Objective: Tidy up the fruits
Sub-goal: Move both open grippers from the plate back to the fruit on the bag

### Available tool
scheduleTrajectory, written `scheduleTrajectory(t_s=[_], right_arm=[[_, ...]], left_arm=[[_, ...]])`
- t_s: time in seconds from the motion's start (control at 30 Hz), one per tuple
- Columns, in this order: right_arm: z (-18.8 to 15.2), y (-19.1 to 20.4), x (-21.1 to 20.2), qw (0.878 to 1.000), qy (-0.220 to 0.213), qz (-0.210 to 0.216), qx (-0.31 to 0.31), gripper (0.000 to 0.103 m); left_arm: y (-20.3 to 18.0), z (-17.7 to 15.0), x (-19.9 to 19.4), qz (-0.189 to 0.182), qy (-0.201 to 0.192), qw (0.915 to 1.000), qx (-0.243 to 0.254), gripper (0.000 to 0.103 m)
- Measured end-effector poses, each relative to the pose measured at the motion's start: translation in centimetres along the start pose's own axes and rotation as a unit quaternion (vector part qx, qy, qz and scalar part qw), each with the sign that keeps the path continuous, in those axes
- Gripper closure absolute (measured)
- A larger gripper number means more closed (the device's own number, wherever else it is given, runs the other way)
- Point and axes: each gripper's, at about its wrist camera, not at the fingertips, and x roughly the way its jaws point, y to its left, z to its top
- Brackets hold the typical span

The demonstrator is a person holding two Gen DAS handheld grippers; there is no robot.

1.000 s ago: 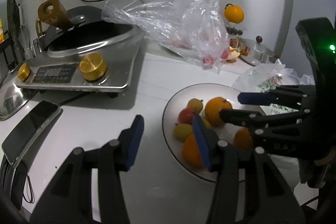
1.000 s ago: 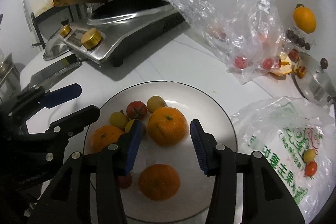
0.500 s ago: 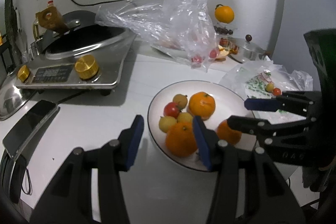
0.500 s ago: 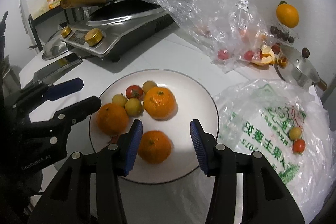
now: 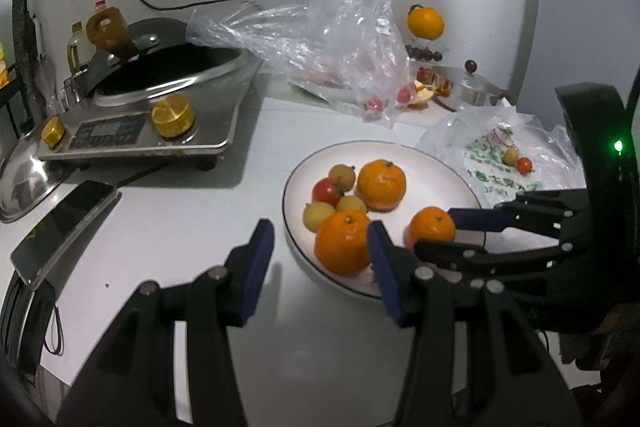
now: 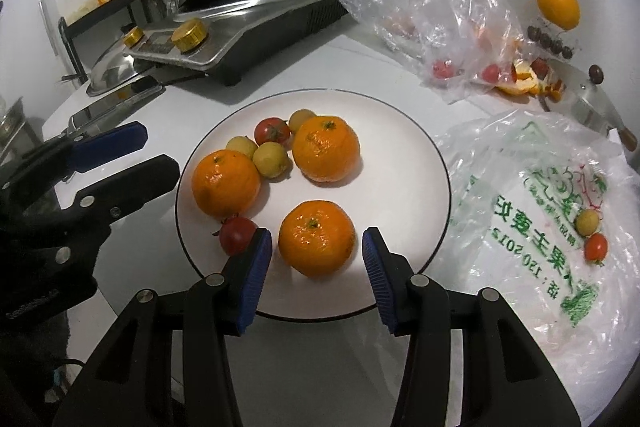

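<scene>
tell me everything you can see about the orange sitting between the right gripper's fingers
The orange is small, round and whole, with bright dimpled peel and a green stem nub facing up. It rests on the white plate near the front rim, apart from the other fruit. The right gripper straddles it, jaws just closing in, blue pads not yet touching. A red tomato lies just left of it.

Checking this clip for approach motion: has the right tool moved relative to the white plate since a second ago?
Yes. The right tool has drawn back toward the near rim of the white plate, now bracketing the nearest orange; its jaws have just been closing, not yet touching it.
</scene>
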Motion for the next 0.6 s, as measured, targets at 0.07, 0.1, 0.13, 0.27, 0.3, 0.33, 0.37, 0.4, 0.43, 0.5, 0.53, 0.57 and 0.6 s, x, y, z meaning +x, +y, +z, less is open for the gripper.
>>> scheduleTrajectory(t_s=[0.07, 0.1, 0.13, 0.27, 0.3, 0.33, 0.37, 0.4, 0.43, 0.5, 0.53, 0.57, 0.6], right_arm=[[0.0, 0.2, 0.2, 1.000, -0.003, -0.002, -0.004, 0.061], [0.1, 0.2, 0.2, 1.000, -0.004, -0.004, -0.006, 0.061], [0.2, 0.4, 0.3, 1.000, -0.006, -0.005, -0.010, 0.062], [0.9, 0.9, 0.3, 1.000, -0.013, 0.002, -0.015, 0.062], [1.0, 0.9, 0.3, 1.000, -0.016, 0.004, -0.016, 0.062], [1.2, 1.1, 0.3, 1.000, -0.019, 0.006, -0.018, 0.062], [1.4, 1.2, 0.4, 1.000, -0.021, 0.009, -0.020, 0.062], [1.5, 1.4, 0.5, 0.999, -0.022, 0.011, -0.022, 0.062], [1.6, 1.4, 0.6, 0.999, -0.021, 0.012, -0.022, 0.062], [1.7, 1.4, 1.0, 1.000, -0.018, 0.015, -0.018, 0.061], [1.7, 1.3, 1.1, 1.000, -0.017, 0.017, -0.014, 0.061], [1.8, 1.2, 1.2, 1.000, -0.016, 0.018, -0.012, 0.061], [1.8, 1.1, 1.2, 1.000, -0.015, 0.019, -0.010, 0.061]], left_arm=[[0.2, 0.0, 0.1, 0.001, 0.001, 1.0000, -0.001, 0.053], [0.3, 0.0, 0.1, 0.003, 0.001, 1.0000, -0.001, 0.053], [0.4, 0.1, 0.1, 0.004, 0.001, 1.0000, -0.002, 0.053], [0.7, 0.2, 0.2, 0.007, 0.001, 1.0000, -0.004, 0.053], [0.8, 0.3, 0.2, 0.008, 0.002, 1.0000, -0.004, 0.053], [0.9, 0.3, 0.2, 0.009, 0.002, 1.0000, -0.004, 0.053], [1.0, 0.3, 0.2, 0.009, 0.002, 0.9999, -0.005, 0.053], [1.0, 0.3, 0.2, 0.010, 0.002, 0.9999, -0.005, 0.053], [1.1, 0.3, 0.2, 0.010, 0.002, 0.9999, -0.005, 0.053], [1.1, 0.3, 0.2, 0.011, 0.003, 0.9999, -0.004, 0.053], [1.1, 0.3, 0.2, 0.012, 0.004, 0.9999, -0.004, 0.053], [1.1, 0.3, 0.2, 0.013, 0.005, 0.9999, -0.004, 0.053], [1.1, 0.3, 0.2, 0.013, 0.005, 0.9999, -0.004, 0.053]])
